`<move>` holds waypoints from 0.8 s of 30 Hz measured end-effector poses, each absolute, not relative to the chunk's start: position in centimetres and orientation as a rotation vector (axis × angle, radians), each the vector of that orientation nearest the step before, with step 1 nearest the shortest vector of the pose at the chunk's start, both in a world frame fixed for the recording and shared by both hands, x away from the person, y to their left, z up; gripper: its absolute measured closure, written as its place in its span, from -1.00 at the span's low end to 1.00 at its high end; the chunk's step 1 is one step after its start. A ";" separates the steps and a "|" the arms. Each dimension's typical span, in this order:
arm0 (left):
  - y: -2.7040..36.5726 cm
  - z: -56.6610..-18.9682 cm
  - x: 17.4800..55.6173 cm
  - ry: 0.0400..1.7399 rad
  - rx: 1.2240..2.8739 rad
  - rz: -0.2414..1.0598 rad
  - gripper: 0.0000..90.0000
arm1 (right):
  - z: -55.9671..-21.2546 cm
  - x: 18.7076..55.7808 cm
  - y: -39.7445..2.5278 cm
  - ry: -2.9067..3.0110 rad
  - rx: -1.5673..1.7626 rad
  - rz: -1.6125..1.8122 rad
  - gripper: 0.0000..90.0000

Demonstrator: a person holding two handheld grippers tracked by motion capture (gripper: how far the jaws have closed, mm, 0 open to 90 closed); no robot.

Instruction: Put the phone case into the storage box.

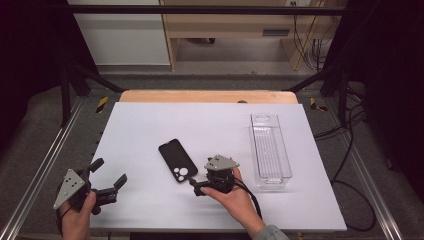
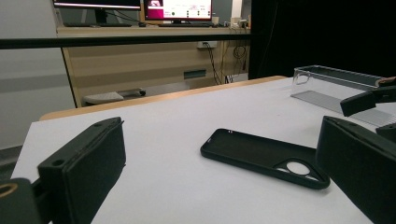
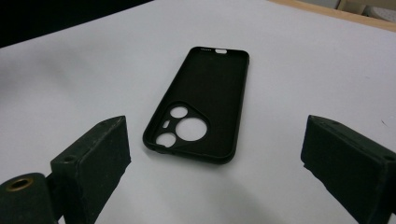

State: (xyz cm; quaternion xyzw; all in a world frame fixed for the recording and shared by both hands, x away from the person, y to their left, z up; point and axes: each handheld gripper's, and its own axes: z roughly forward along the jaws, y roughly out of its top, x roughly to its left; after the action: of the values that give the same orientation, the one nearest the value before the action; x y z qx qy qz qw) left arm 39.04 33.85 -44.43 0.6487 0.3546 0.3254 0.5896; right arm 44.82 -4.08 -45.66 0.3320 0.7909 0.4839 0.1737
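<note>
The right gripper (image 1: 196,186) hovers wide-jawed just short of the black phone case (image 1: 177,160) lying mid-table (lined up to grab, I'd guess), while the left gripper (image 1: 107,176) waits, also spread, well aside.

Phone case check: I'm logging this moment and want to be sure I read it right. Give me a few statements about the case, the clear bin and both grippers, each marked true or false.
1. The black phone case lies flat on the white table. True.
2. The case sits inside the clear bin. False: the bin holds nothing, and the case lies to its left.
3. The right gripper is clamped on the case. False: its jaws stand open, near the case's camera-cutout end.
4. The left gripper is open and holds nothing. True.
</note>
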 end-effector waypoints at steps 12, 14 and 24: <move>33.8 -44.4 39.1 0.827 1.510 0.757 -0.96 | -45.8 46.4 -2.2 2.255 1.041 1.358 -0.57; 33.8 -44.4 39.0 0.826 1.513 0.761 -0.96 | -45.8 46.6 -1.8 2.289 1.042 1.321 -0.39; 33.7 -44.5 39.1 0.819 1.524 0.759 -0.96 | -46.6 47.7 -0.6 2.399 1.047 1.258 0.91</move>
State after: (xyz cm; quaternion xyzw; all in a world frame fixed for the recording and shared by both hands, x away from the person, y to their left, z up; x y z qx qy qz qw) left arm 39.14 33.70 -44.45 0.6535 0.3514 0.3254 0.5861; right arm 47.75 -0.64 -46.60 0.3582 0.8201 0.4302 0.1185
